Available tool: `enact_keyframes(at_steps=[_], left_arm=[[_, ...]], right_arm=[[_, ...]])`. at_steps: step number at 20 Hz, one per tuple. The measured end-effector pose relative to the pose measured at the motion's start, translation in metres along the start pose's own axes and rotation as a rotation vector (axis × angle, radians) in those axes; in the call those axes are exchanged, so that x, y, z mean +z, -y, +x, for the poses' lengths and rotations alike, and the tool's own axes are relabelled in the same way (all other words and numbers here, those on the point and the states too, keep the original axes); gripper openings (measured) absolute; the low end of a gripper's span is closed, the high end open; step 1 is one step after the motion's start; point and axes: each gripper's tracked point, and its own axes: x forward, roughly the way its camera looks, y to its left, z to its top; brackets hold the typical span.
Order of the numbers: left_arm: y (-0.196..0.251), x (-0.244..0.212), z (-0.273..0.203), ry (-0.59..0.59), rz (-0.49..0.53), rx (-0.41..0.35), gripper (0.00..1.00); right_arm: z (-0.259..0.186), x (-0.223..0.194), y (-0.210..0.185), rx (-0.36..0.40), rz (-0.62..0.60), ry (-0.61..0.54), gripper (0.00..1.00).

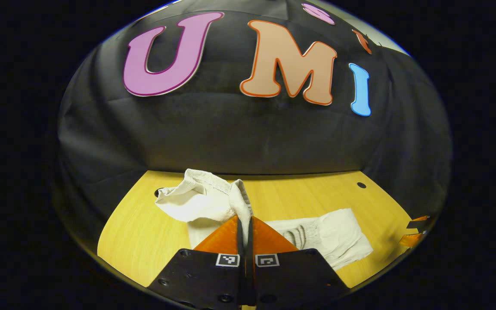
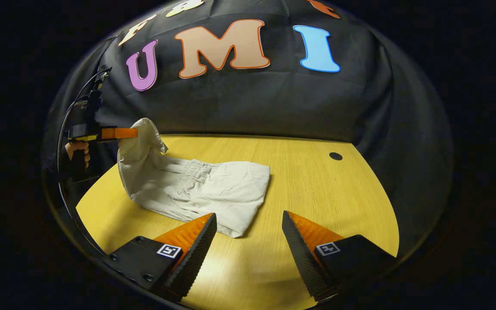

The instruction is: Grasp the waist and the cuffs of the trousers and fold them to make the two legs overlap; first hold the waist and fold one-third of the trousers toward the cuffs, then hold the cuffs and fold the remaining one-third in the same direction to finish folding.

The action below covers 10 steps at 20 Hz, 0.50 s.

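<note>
1. Between the fingers of the left gripper, pinched tight: one end of the trousers, raised off the bench, likely so the cloth can swing over the rest.
2. Just ahead of those fingers, a bunched fold standing up; which end it is, cuffs or waist, cannot be told.
3. Ahead and to the left of the right gripper, the rest of the trousers lying flat, gathered waistband showing mid-cloth, so seemingly folded once already.
4. Fingers of the right gripper spread wide, holding nothing, the near corner of the cloth just beside one finger; probably poised to steady or take it.
5. Judged mid-fold, last third pending.
</note>
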Motion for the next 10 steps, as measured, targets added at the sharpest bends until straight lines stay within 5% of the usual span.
enact_keyframes(at_steps=[10], left_arm=[[0.133,0.023,0.021,0.021,0.049,-0.178,0.00]], right_arm=[[-0.020,-0.006,0.041,-0.027,0.047,0.015,0.96]])
